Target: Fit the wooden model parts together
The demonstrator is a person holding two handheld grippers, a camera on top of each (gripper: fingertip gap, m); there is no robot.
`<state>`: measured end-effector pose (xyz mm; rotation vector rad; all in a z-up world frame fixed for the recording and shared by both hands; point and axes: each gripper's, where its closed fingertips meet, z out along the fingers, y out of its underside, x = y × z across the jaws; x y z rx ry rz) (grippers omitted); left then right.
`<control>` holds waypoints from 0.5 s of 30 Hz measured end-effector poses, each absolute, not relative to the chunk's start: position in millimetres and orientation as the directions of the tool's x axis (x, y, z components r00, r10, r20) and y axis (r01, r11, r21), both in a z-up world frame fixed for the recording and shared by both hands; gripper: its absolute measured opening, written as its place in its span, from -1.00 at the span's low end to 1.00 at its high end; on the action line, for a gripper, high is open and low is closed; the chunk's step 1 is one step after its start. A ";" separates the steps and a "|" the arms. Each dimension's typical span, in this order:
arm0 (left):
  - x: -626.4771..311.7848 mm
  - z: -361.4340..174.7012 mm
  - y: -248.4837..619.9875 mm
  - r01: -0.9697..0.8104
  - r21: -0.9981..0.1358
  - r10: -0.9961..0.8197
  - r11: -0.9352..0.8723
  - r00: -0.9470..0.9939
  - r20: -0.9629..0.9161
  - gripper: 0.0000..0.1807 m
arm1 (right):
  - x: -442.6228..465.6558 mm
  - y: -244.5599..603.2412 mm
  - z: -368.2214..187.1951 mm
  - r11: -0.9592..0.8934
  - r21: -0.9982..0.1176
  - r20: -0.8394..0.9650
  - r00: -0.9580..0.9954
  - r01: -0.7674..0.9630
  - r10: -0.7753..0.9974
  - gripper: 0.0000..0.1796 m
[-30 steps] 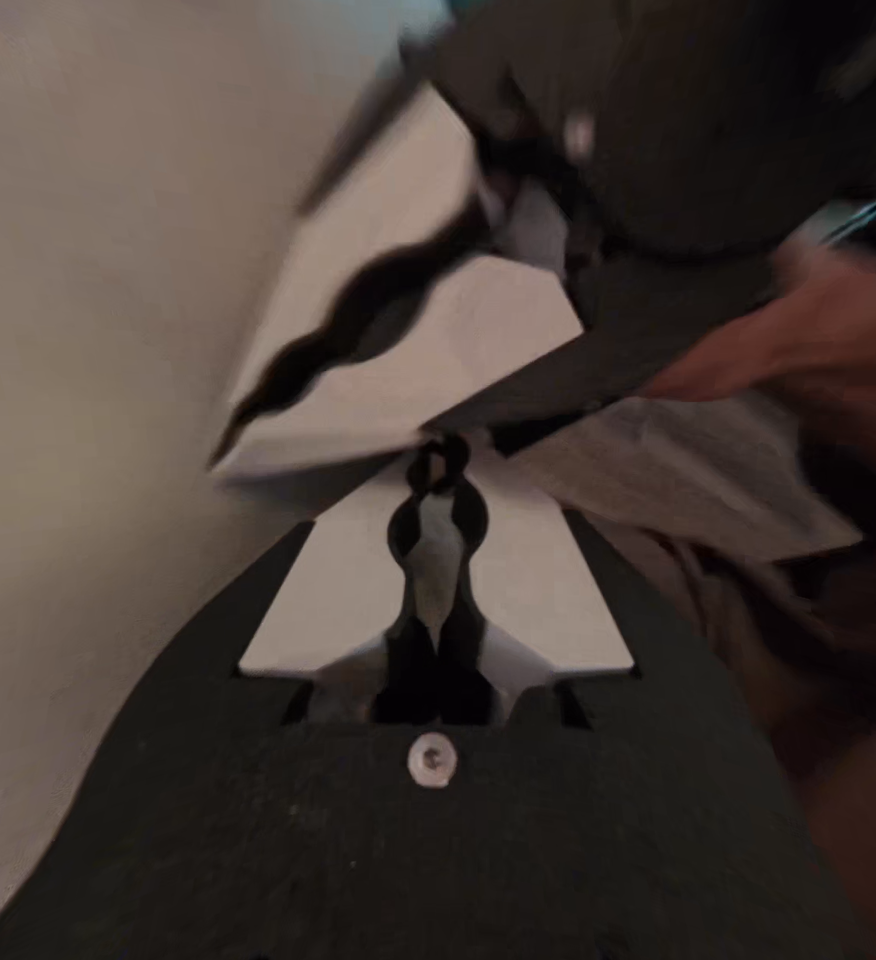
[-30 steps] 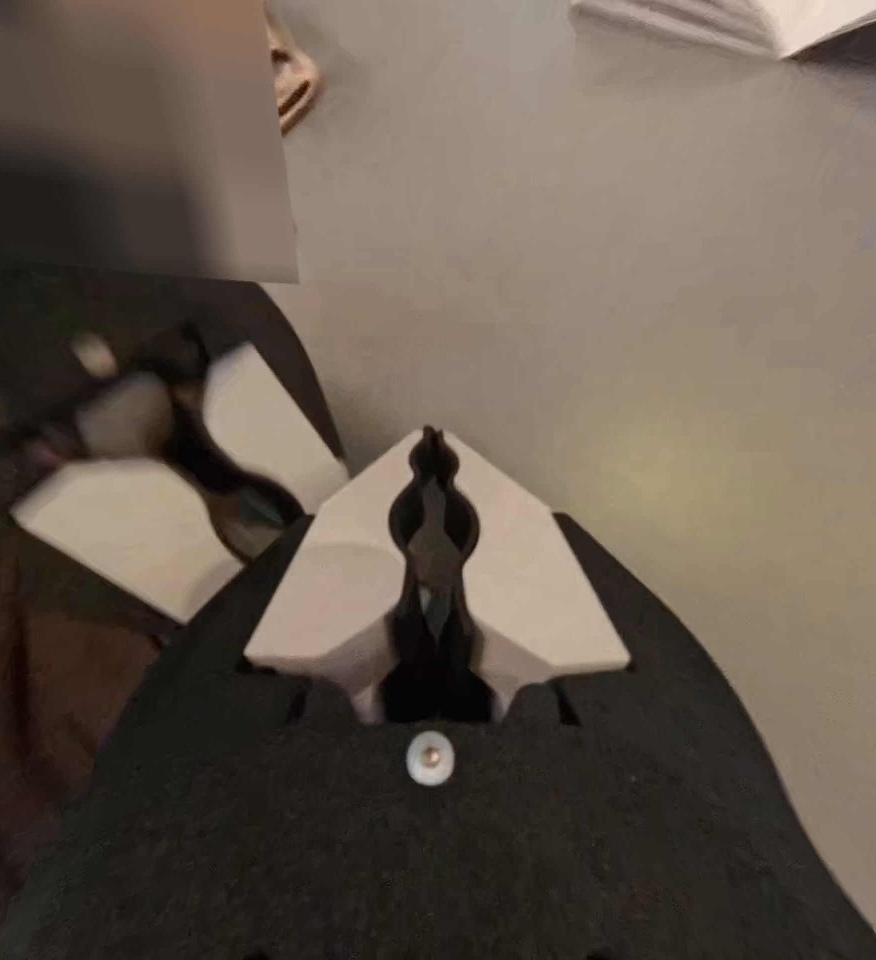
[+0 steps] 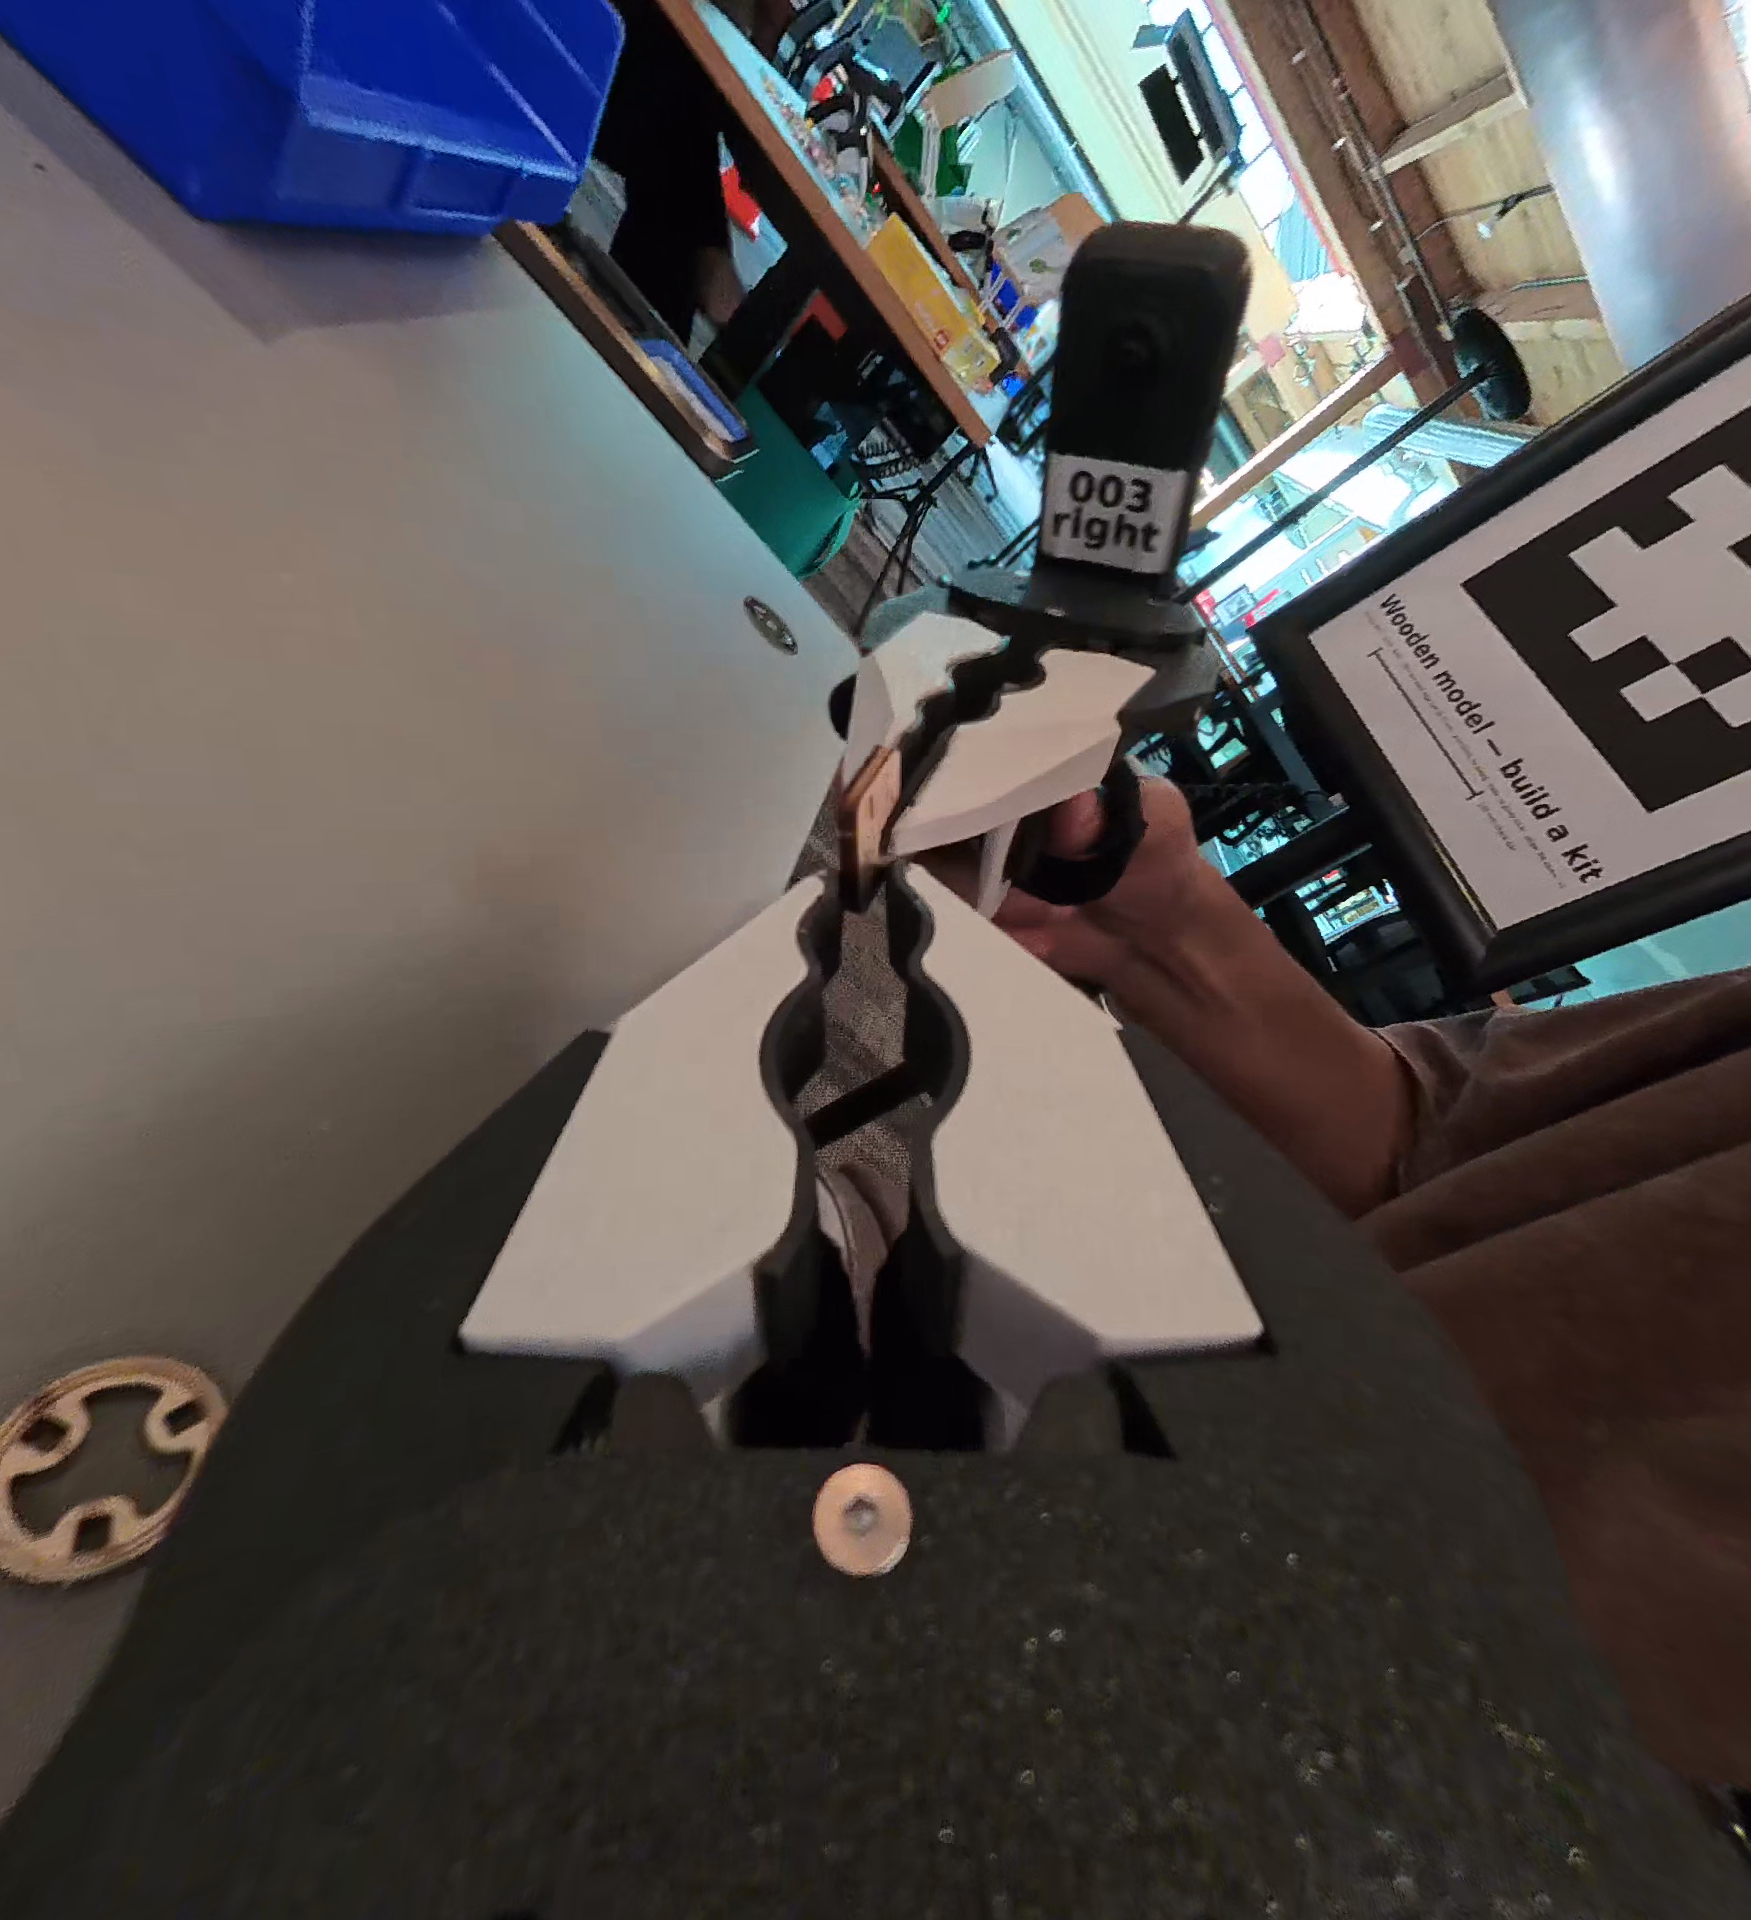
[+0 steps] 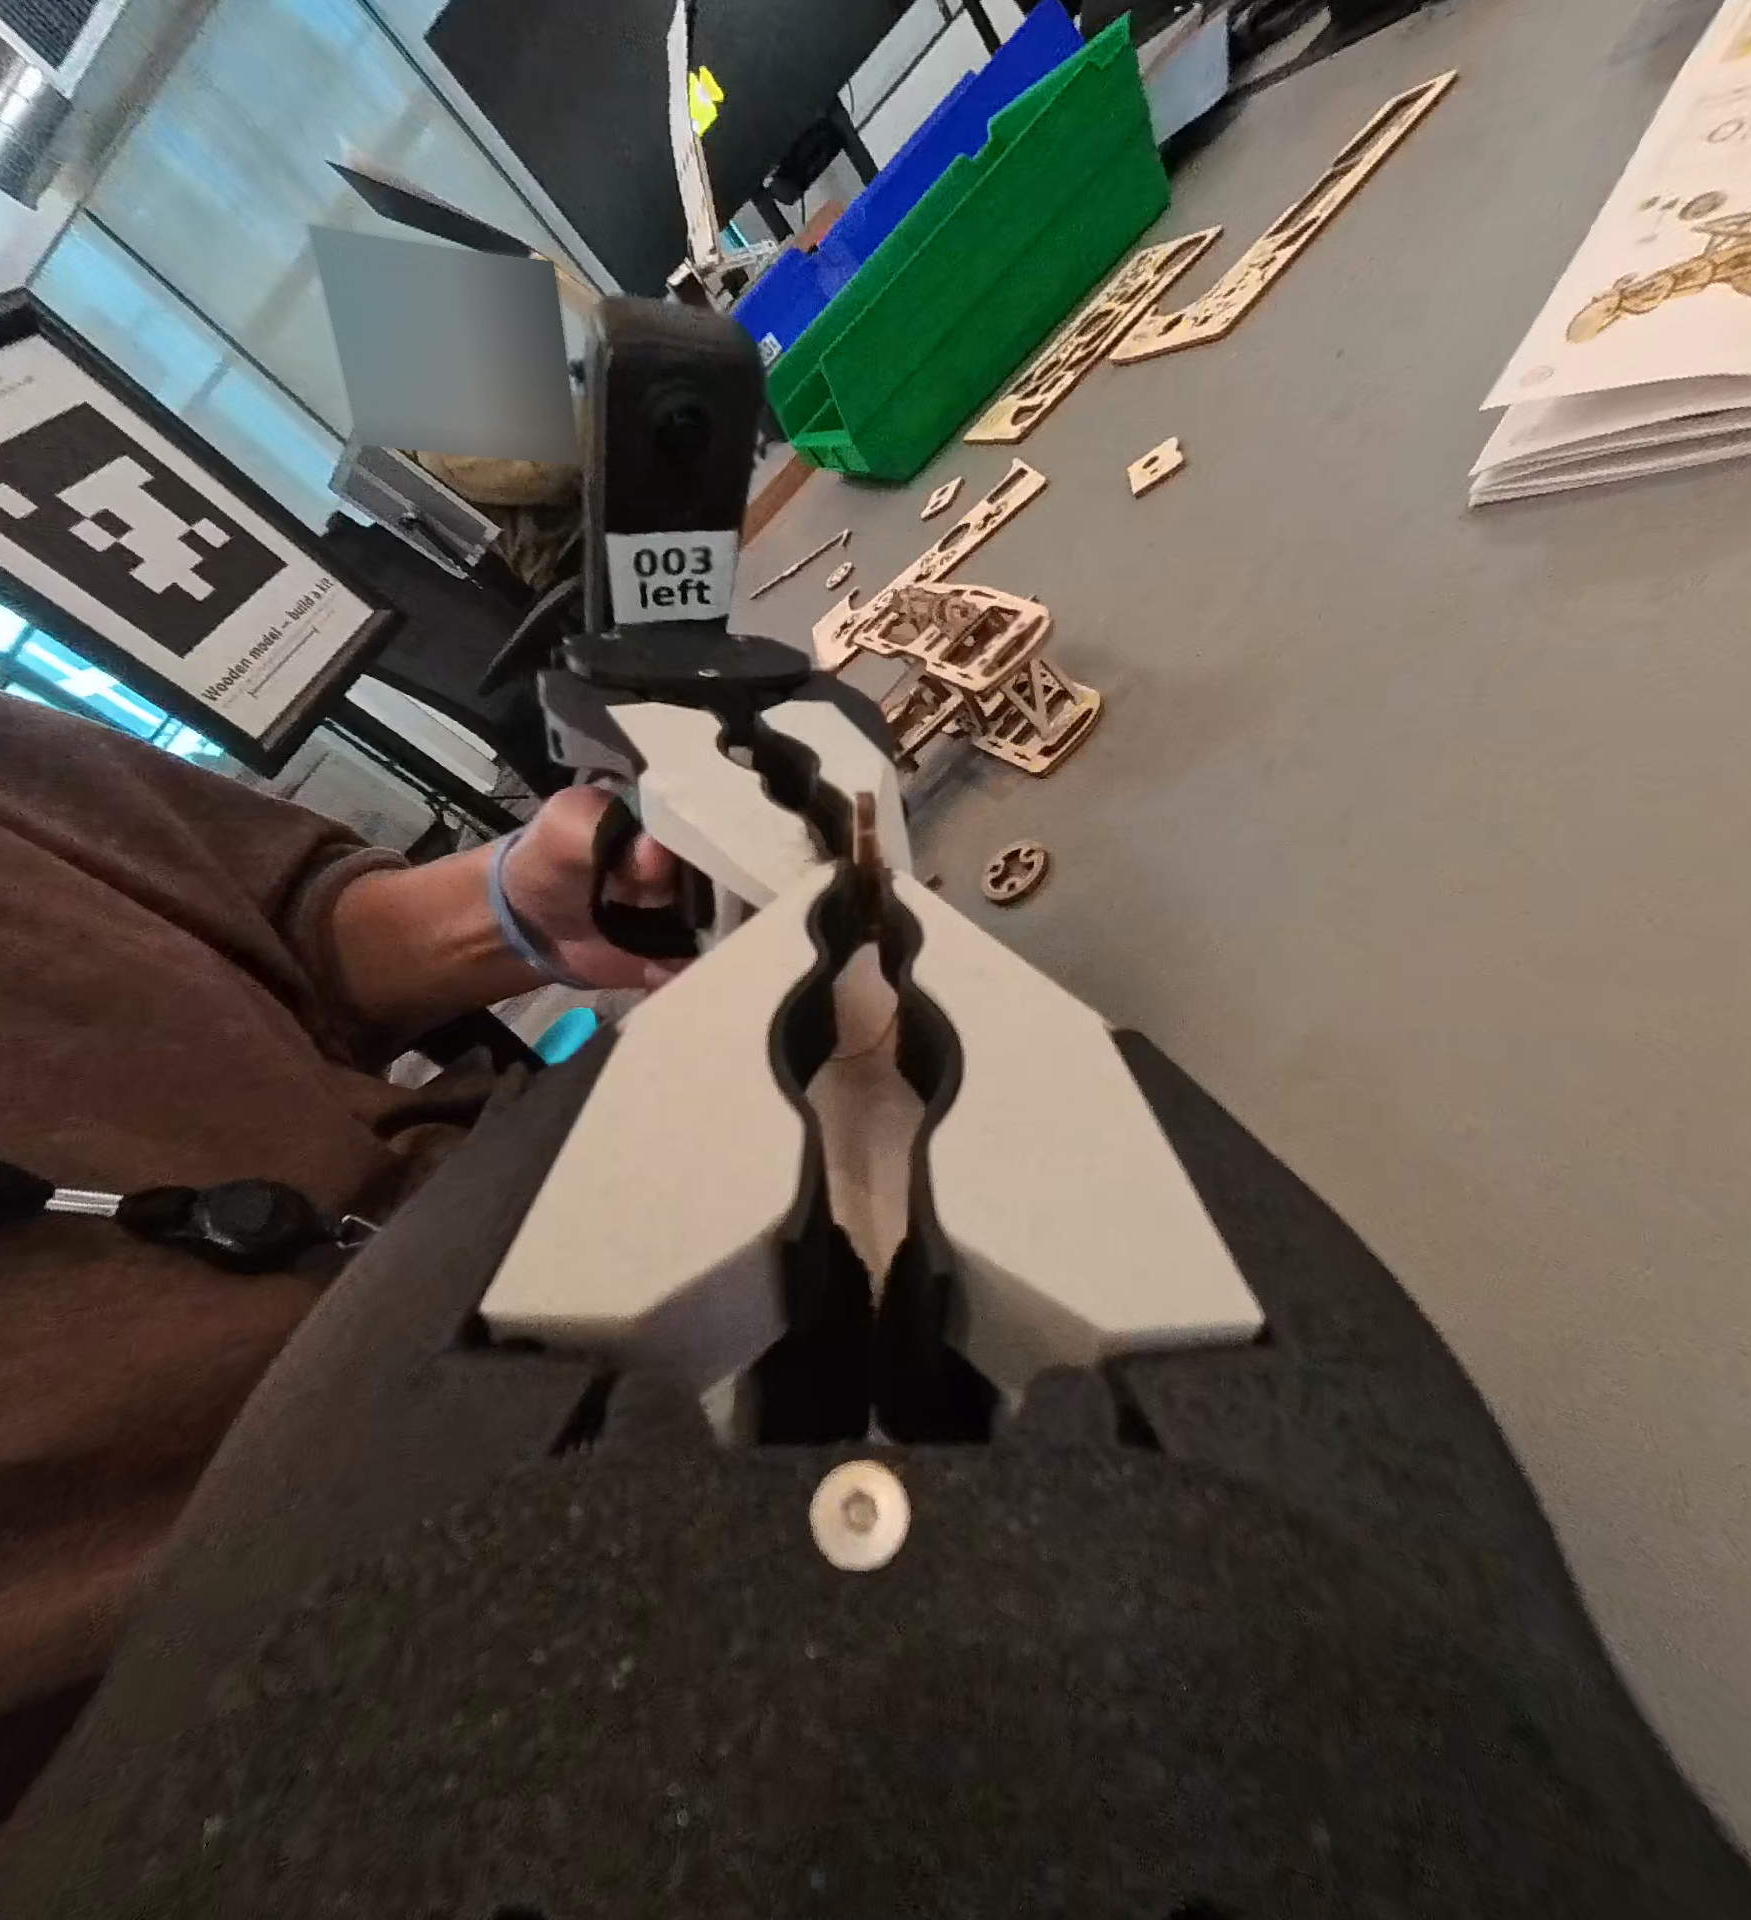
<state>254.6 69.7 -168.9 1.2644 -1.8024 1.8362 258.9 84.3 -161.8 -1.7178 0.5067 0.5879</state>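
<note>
- The two grippers are lifted above the grey table (image 4: 1473, 935) and meet tip to tip; a small flat wooden piece (image 3: 866, 821) is between them.
- In the left wrist view, the right gripper (image 3: 886, 821) has its jaws closed on this piece, at the very tips. The piece is thin, and its long axis goes down toward the left gripper (image 3: 863, 904).
- The lower end of the piece is at the mouth of the left gripper's jaws. These jaws are almost closed, with only a narrow gap. I cannot tell if they already pinch the piece or hold some part of their own.
- In the right wrist view the piece (image 4: 866, 842) is seen edge-on, upright, exactly where both tips meet.
- I think the coming move depends on this alignment: the piece must stay in line with the gap of the left jaws.
- On the table I count one half-built wooden model (image 4: 964, 675), one loose wooden ring (image 4: 1014, 871), one open instruction booklet (image 4: 1681, 260), one green bin (image 4: 996, 281) and several cut-out wooden sheets (image 4: 1214, 270).
</note>
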 end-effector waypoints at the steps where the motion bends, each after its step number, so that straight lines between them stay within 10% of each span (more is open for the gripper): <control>1: 255.6 -168.8 73.3 -0.719 -0.668 -0.376 -0.191 -0.575 0.726 -0.94 | 259.3 85.8 -162.6 -0.219 -0.765 -0.613 0.789 -0.605 -0.040 -0.98; 15: 259.7 -163.3 88.4 -0.688 -0.673 -0.426 -0.271 -0.541 0.725 -0.98 | 258.3 90.3 -163.3 -0.230 -0.782 -0.583 0.810 -0.580 -0.060 -0.99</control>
